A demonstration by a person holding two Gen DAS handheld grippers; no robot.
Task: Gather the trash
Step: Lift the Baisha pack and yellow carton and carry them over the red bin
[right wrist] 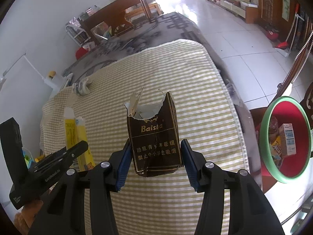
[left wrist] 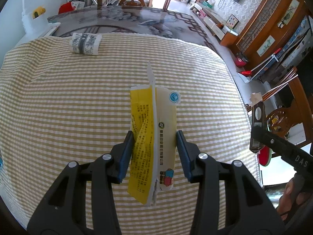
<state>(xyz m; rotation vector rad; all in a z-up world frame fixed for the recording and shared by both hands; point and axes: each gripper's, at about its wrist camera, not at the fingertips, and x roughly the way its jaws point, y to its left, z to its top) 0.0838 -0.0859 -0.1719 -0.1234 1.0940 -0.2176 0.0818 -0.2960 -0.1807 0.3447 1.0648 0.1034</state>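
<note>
1. Yellow and cream card, flattened and printed with Chinese text, sits pinched between the blue pads of the left gripper (left wrist: 154,154); this flattened yellow carton (left wrist: 152,137) hangs above the striped cloth, clear of it.
2. Over by the table's right edge, the right gripper (right wrist: 155,161) is clamped on a torn brown cigarette pack (right wrist: 155,137), upright, with its ragged open top away from the fingers.
3. Both loads are held over the yellow-and-white striped tablecloth (left wrist: 58,101), which covers the near part of a dark patterned table (left wrist: 137,21).
4. Near the cloth's far left corner lies a rolled wrapper with black-and-white print (left wrist: 85,43), flat on the cloth and well apart from both grippers.
5. Beyond the table's right edge stands a red basin with a green rim (right wrist: 283,143); inside it I can see a small white milk carton (right wrist: 289,139) and other packaging.
6. A person's fingers (left wrist: 289,197) show at the lower right of the left wrist view, wrapped around the other tool's handle.
</note>
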